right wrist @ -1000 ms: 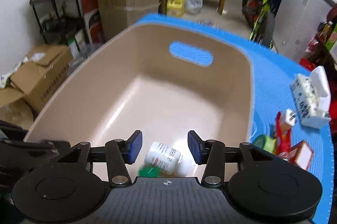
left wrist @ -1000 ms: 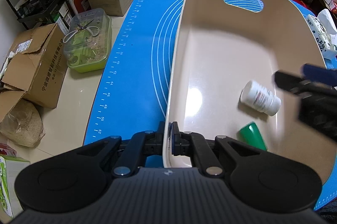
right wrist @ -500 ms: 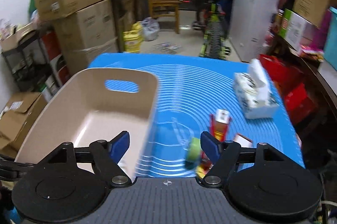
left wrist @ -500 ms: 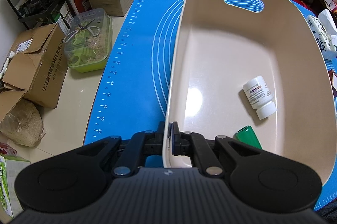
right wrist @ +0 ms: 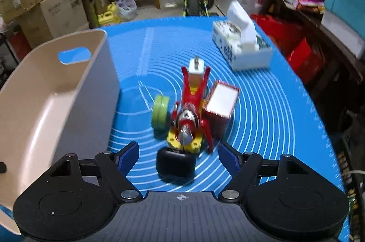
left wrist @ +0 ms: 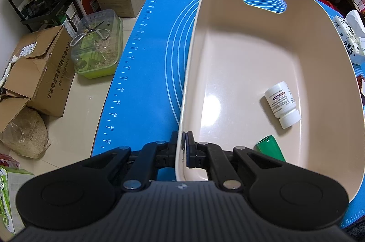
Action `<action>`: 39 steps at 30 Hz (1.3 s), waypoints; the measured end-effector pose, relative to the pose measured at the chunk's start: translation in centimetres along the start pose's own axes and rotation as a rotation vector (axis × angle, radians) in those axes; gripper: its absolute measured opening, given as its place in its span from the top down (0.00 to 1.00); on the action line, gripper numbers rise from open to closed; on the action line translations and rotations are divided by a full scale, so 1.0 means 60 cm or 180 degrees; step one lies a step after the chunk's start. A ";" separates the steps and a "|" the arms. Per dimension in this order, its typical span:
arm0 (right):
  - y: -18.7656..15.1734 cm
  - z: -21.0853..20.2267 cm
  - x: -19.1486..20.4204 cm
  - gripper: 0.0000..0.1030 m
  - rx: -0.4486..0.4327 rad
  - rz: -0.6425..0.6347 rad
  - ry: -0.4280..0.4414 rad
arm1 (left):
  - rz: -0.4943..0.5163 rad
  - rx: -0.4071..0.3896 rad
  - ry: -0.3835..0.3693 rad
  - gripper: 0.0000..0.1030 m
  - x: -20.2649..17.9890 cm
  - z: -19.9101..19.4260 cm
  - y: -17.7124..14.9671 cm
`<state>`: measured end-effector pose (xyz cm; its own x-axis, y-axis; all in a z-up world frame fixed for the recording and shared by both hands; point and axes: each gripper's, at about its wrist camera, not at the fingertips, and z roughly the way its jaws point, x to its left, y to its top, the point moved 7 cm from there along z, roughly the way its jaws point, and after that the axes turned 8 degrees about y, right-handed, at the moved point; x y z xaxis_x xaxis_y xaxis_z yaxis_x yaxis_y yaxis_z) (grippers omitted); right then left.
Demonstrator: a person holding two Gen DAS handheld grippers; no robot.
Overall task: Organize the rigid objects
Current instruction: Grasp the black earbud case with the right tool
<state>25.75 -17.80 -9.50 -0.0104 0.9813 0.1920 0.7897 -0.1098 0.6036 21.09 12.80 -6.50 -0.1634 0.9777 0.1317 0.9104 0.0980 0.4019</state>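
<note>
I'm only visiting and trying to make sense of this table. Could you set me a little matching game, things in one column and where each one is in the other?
Things:
1. white pill bottle
2. green roll of tape
3. tissue box
4. left gripper

Places:
A. at the far right of the blue mat
B. clamped on the near rim of the beige bin
C. lying on the bin's floor
D. on the mat, between the bin and the red toy

Pairs: 1-C, 2-D, 3-A, 4-B

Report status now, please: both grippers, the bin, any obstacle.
Left gripper shut on bin rim. Right gripper open above black case. White bottle, green cylinder binned. No obstacle.
</note>
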 end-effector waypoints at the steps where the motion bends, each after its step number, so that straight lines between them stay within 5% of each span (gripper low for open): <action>1: -0.002 0.006 -0.002 0.22 -0.0004 0.0016 -0.0005 | 0.0001 -0.0001 0.0000 0.92 0.000 0.000 0.000; 19: -0.040 0.071 -0.009 0.23 -0.0002 0.0324 -0.0059 | 0.0001 0.0000 0.0002 0.93 0.000 0.000 0.000; 27: -0.038 0.070 -0.002 0.48 -0.0026 0.0307 0.0001 | 0.0001 -0.0001 0.0004 0.93 -0.001 0.000 0.000; 39: -0.031 0.026 -0.014 0.48 -0.0072 0.0459 -0.0040 | -0.0002 0.0000 0.0002 0.93 -0.001 0.000 0.000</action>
<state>25.28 -18.15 -11.99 0.1101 0.9570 0.2685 0.7684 -0.2532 0.5877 21.10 12.76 -6.54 -0.1641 0.9776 0.1322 0.9104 0.0985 0.4019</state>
